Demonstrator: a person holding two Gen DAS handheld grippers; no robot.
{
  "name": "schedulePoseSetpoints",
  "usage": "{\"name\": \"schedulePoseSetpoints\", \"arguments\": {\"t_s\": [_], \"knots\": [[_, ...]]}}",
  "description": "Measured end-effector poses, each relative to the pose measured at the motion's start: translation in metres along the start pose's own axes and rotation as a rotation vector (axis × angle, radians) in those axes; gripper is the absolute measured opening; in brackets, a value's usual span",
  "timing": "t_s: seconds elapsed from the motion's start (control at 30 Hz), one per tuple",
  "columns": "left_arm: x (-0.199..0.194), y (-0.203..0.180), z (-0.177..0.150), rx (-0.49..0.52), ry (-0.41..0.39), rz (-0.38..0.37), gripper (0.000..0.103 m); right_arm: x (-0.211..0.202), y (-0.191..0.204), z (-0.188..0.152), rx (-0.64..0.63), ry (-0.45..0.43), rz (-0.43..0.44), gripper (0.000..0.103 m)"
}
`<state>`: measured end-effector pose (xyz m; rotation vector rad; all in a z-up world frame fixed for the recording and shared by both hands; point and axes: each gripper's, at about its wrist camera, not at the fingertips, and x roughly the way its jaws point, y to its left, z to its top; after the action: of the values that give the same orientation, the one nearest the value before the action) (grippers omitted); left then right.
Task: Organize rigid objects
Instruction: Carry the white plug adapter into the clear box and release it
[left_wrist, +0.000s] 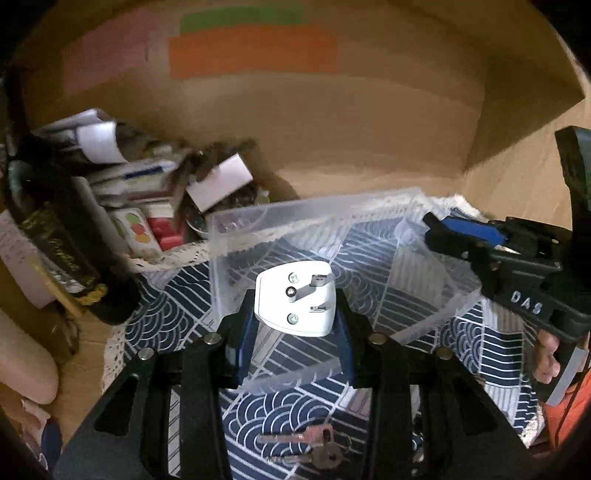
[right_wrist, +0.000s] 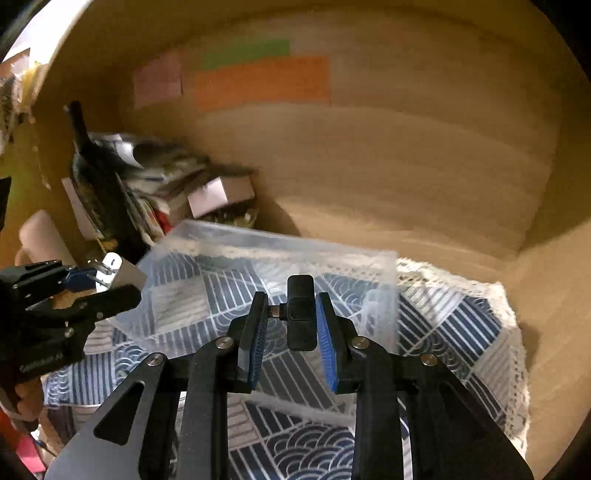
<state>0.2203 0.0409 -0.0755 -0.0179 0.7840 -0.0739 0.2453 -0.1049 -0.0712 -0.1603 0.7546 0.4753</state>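
Here: Both Tongs Loaded Above the Bin

The left gripper (left_wrist: 295, 325) clenches a white plug adapter (left_wrist: 295, 302); the right gripper (right_wrist: 291, 325) grasps a black dongle (right_wrist: 301, 314). Both hover over the clear plastic bin (left_wrist: 258, 221); keys (left_wrist: 314, 448) lie at six o'clock on the patterned cloth (left_wrist: 177, 314).

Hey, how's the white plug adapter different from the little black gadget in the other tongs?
The white plug adapter is broad, with metal prongs facing the camera; the black gadget is slim, with a small connector at its side. The left tongs clamp the adapter; the right tongs hold the gadget. Both hang over the clear plastic bin.
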Motion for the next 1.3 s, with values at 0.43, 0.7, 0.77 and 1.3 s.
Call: {"name": "schedulePoseSetpoints", "arguments": {"t_s": [0.43, 0.7, 0.77, 1.3], "knots": [[0.052, -0.008, 0.006, 0.03, 0.096, -0.024, 0.038, 0.051, -0.009, -0.007, -0.031, 0.144, 0.011, 0.024], [0.038, -0.013, 0.006, 0.044, 0.067, -0.032, 0.046, 0.051, -0.009, -0.007, -0.024, 0.141, -0.004, 0.029], [0.027, -0.013, 0.007, 0.049, 0.045, -0.023, 0.053, 0.043, -0.008, -0.007, -0.024, 0.12, -0.003, 0.034], [-0.074, 0.002, -0.021, 0.058, -0.133, 0.028, 0.1, -0.067, 0.01, -0.025, -0.035, -0.08, -0.006, 0.062]]}}
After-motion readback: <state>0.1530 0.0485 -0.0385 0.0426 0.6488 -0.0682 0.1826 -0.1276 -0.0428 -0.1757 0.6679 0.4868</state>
